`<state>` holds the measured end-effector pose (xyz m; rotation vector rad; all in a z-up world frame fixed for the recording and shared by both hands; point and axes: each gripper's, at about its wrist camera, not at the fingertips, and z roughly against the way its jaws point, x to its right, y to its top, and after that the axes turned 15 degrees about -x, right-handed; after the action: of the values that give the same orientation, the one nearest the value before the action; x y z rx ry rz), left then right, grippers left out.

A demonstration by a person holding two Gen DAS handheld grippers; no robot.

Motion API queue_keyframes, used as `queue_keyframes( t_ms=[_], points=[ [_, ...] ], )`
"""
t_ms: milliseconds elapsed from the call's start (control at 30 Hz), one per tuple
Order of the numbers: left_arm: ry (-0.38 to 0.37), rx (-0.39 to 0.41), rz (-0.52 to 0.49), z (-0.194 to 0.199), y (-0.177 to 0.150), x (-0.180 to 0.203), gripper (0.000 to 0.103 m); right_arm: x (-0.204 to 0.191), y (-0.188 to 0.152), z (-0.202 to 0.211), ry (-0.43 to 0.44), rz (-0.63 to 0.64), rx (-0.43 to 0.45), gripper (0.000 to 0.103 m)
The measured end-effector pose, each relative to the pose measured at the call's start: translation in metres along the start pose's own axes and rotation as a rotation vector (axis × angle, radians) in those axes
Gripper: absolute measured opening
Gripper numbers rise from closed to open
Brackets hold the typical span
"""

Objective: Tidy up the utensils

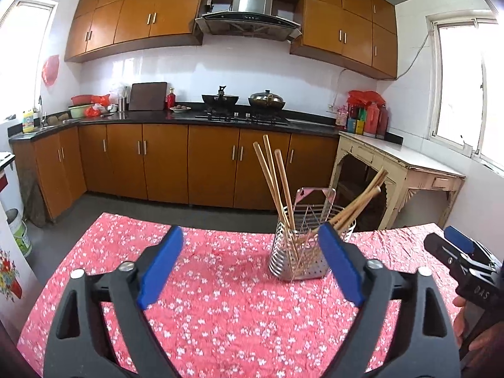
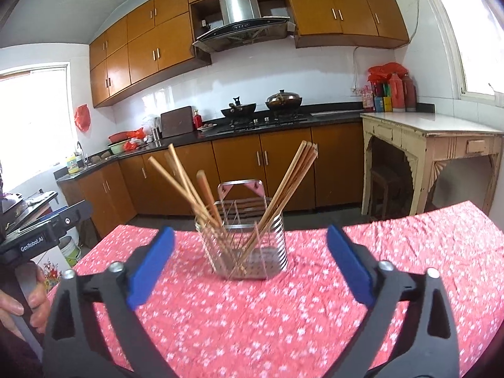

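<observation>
Steel utensil holder [image 1: 300, 252] with wooden chopsticks [image 1: 277, 182] stands on red floral tablecloth [image 1: 220, 308].
Left wrist view: left gripper [image 1: 250, 267] jaws apart, empty; holder at 1 o'clock. Right wrist view: right gripper [image 2: 250, 266] jaws apart, empty; holder [image 2: 252, 249] at 12 o'clock.

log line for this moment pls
left gripper open, empty | right gripper open, empty | chopsticks in holder | tablecloth

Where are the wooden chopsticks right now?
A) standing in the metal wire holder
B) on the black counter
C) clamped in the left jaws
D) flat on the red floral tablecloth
A: the wooden chopsticks lean out of the metal wire utensil holder in two bunches; both grippers are open and empty.
</observation>
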<state>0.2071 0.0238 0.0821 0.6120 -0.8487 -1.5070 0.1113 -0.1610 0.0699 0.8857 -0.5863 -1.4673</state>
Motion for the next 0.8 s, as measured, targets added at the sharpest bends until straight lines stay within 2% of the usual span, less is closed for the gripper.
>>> queue_keyframes(
  t_ms=[133,367,567,800],
  points=[
    [0.016,0.016,0.014,0.009,-0.020,-0.006,0.101,-0.001,-0.017,0.004,-0.020,-0.014,-0.013,0.099],
    [0.059,0.005,0.025,0.016,-0.054,-0.013,0.101,-0.004,-0.049,0.013,-0.083,-0.005,-0.029,0.099],
    [0.102,-0.001,-0.001,0.019,-0.082,-0.008,0.101,-0.011,-0.069,0.016,-0.079,-0.011,-0.056,0.099],
    [0.145,0.015,-0.027,0.027,-0.103,-0.004,0.101,-0.026,-0.085,0.022,-0.129,0.040,-0.024,0.099]
  ],
)
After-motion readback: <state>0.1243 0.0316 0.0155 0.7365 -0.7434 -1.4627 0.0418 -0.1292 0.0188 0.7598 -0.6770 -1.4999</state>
